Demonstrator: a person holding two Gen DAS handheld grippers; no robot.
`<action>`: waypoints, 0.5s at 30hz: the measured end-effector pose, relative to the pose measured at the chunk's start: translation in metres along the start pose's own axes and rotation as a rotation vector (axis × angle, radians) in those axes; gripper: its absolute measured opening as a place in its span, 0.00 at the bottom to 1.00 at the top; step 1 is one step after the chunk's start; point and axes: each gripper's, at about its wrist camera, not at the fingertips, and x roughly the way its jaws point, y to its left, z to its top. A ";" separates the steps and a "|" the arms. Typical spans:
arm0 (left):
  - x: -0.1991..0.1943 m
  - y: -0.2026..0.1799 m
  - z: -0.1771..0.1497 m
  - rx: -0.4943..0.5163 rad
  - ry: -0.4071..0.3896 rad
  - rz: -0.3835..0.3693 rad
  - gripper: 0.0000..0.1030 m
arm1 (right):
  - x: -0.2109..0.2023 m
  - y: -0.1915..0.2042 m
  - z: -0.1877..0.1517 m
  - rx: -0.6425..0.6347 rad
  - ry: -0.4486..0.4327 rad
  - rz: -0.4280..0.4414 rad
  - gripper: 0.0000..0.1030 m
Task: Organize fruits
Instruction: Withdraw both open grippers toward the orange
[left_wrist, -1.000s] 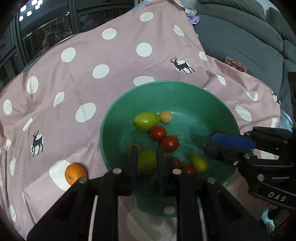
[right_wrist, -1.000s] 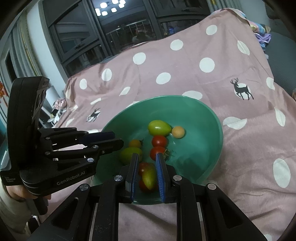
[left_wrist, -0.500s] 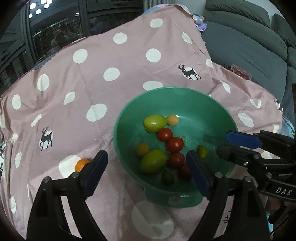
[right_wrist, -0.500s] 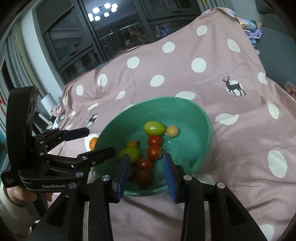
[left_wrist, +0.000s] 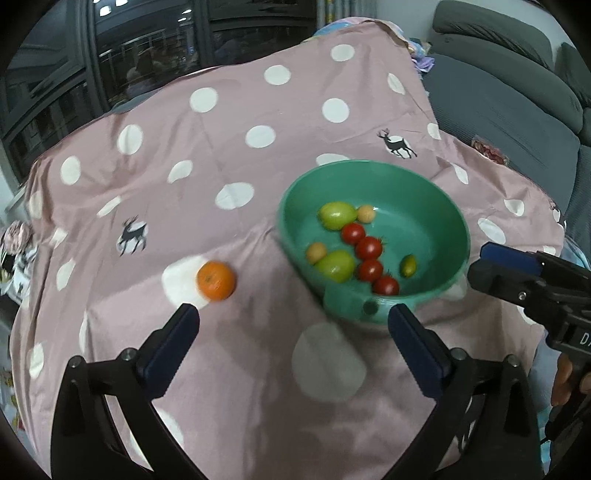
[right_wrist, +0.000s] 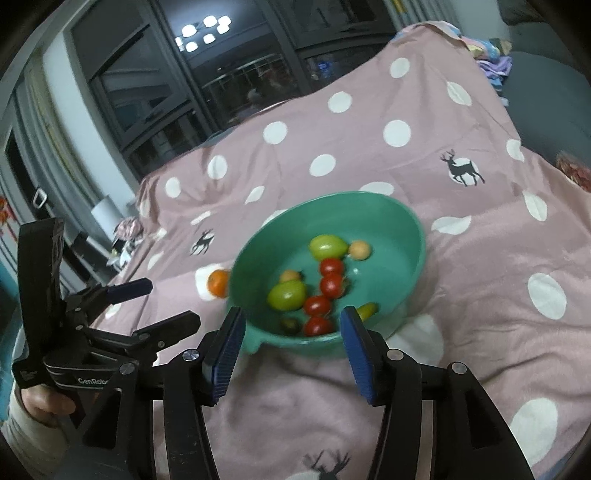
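Observation:
A green bowl (left_wrist: 436, 195) stands on the pink dotted cloth and holds several red tomatoes (left_wrist: 368, 247), green fruits (left_wrist: 335, 265) and small yellow ones. It also shows in the right wrist view (right_wrist: 402, 221). An orange (left_wrist: 216, 279) lies on the cloth left of the bowl, partly hidden behind the rim in the right wrist view (right_wrist: 218, 282). My left gripper (left_wrist: 293, 325) is open and empty, held back from the bowl and the orange. My right gripper (right_wrist: 291, 325) is open and empty at the bowl's near rim.
The pink cloth (left_wrist: 229, 147) with white dots and deer covers the whole surface. A grey sofa (left_wrist: 517, 96) stands at the right. Dark windows (right_wrist: 221, 85) are behind. Small clutter (right_wrist: 125, 229) lies past the cloth's left edge.
Both grippers have opened, dropped their fruits into the bowl and pulled back. The left view has swung left toward the orange.

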 end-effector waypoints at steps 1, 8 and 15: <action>-0.003 0.002 -0.003 -0.008 0.000 0.004 0.99 | -0.002 0.006 -0.002 -0.012 0.003 0.006 0.53; -0.037 0.021 -0.026 -0.072 -0.030 0.024 0.99 | -0.012 0.037 -0.012 -0.060 0.019 0.021 0.53; -0.056 0.042 -0.049 -0.129 -0.037 0.044 0.99 | -0.016 0.067 -0.018 -0.120 0.040 0.036 0.53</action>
